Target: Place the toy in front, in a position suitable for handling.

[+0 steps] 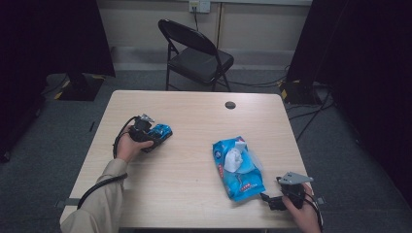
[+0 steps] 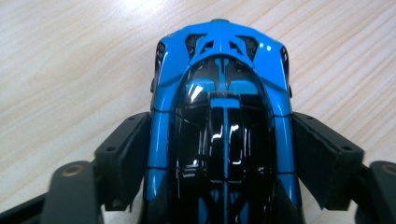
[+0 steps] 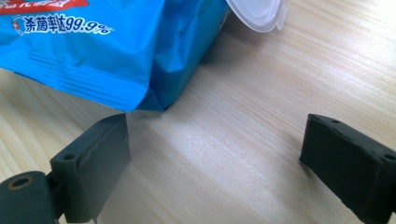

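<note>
— While the surface [image 1: 194, 116] carries both, where are they?
— Wipes pack [image 1: 237, 167] near my right edge, toy car [image 2: 222, 121] toward the left edge.
— Claws?
— My left claw [image 2: 222, 154] straddles the car, pads just off it; my right claw [image 3: 215, 163] gapes empty.

Toy car [image 2: 219, 116] between my pads: glossy blue and black plastic, mirror-smooth. My pads [image 3: 95, 163] are matt black, rubbery. Table [image 1: 194, 111]: pale wood grain, satin. Wipes pack [image 1: 238, 167]: shiny crinkled blue plastic film.
</note>
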Motion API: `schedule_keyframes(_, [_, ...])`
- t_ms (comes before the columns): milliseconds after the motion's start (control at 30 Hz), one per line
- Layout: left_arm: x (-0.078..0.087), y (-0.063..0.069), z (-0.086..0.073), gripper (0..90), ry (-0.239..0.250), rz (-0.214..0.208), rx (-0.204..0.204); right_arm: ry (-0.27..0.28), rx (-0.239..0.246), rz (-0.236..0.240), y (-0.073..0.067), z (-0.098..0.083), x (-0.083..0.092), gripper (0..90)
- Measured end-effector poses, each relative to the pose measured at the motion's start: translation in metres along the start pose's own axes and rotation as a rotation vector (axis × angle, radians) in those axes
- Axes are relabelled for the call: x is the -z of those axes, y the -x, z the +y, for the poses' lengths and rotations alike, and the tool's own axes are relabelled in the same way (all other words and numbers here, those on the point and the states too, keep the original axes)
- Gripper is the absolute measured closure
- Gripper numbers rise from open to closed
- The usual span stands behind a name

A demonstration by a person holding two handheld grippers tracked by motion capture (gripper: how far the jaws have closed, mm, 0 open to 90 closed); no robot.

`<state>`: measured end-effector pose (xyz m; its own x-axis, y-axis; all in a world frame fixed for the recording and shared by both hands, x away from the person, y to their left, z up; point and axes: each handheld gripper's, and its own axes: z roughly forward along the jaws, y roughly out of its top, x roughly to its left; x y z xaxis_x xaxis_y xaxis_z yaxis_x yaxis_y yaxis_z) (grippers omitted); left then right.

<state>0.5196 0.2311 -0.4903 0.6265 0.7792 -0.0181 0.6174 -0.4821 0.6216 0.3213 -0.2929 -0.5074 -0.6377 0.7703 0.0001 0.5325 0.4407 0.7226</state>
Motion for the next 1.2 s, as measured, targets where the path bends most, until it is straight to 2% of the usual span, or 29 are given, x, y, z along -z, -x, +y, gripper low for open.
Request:
schedule_keyframes(133, [0.001,-0.001,-0.001,19.5,-0.002,0.001,0.01,0.0,-0.001,0.0,0.0,0.0,0.0,7.6])
schedule_keyframes(167, [0.001,-0.003,-0.003,18.9,-0.022,0.003,0.017,0.0,-0.001,0.0,0.0,0.0,0.0,7.6])
schedule_keyframes(300, [0.001,-0.004,-0.007,18.7,-0.004,-0.005,0.021,0.0,0.0,0.0,0.0,0.0,0.0,7.6])
schedule_keyframes(367, [0.002,-0.003,-0.007,19.6,-0.002,-0.007,0.017,0.0,0.0,0.0,0.0,0.0,0.0,7.6])
schedule_keyframes(400, [0.003,-0.003,-0.006,25.9,0.002,-0.02,-0.001,0.0,0.001,0.0,0.0,0.0,0.0,7.6])
schedule_keyframes(467, [0.003,-0.001,-0.005,25.8,-0.011,-0.017,-0.013,0.0,0.0,0.0,0.0,0.0,0.0,7.6])
schedule_keyframes(767, [0.006,0.0,-0.003,26.1,-0.01,0.005,-0.011,-0.001,0.0,0.0,0.0,0.0,0.0,7.6])
schedule_keyframes(800, [0.008,0.0,-0.001,27.9,-0.008,-0.004,-0.004,0.0,0.0,0.0,0.0,0.0,0.0,7.6])
schedule_keyframes(867, [0.011,0.002,0.003,28.2,-0.047,0.014,-0.037,-0.001,0.0,0.0,0.0,0.0,0.0,7.6])
schedule_keyframes(967, [0.013,0.001,0.003,28.2,-0.04,0.017,-0.032,0.0,0.001,0.0,0.0,0.0,0.0,7.6])
schedule_keyframes(1000, [0.014,0.001,0.003,28.2,-0.029,0.003,-0.015,-0.001,-0.001,0.0,0.0,0.0,0.0,7.6])
schedule_keyframes(1033, [0.015,0.001,0.003,28.2,-0.02,0.007,-0.011,-0.001,-0.001,0.0,0.0,0.0,0.0,7.6])
schedule_keyframes(1200, [0.022,0.001,0.006,28.2,-0.019,0.003,-0.022,-0.001,-0.001,-0.001,0.0,0.0,0.0,7.6])
